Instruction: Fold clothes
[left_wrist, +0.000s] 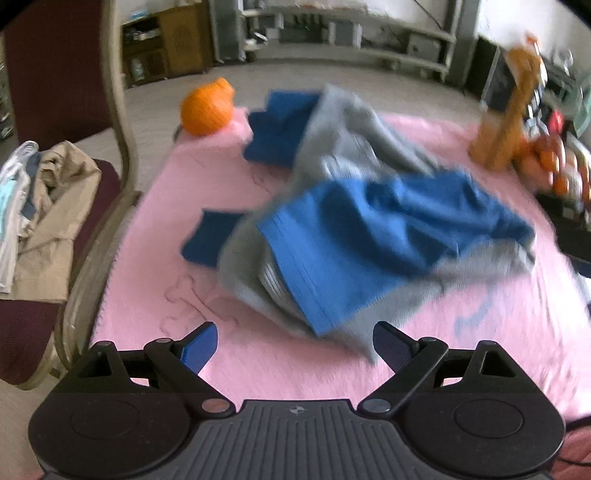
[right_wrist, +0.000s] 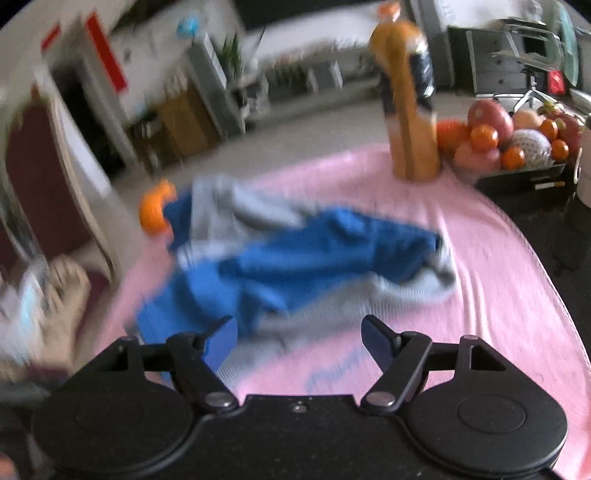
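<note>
Right now we have a grey-and-blue knit garment (left_wrist: 354, 221) lying in a loose heap in the middle of the pink cloth (left_wrist: 155, 206) that covers the surface, with blue cuffed ends sticking out on the left and at the far side. It is rumpled, not flat and not folded into any neat shape; both views are blurred, so we cannot trace which part is sleeve and which is body.

Our left claw (left_wrist: 294, 345) stands wide apart and empty, hovering just near of the heap's near edge. Our right claw (right_wrist: 299, 338) is also spread wide with nothing between its fingers, close to the garment's near side.

We judge the knit to be soft, light and floppy: it will sag and drag when lifted, and its ribbing should grip well, not slip. A pinch on a single layer at a hem or cuff edge looks safer to us than a grab into the bunched middle, which would gather several layers.

An orange ball (left_wrist: 207, 107) sits at the far left, a bottle (right_wrist: 408, 99) and fruit (right_wrist: 506, 136) at the far right.
</note>
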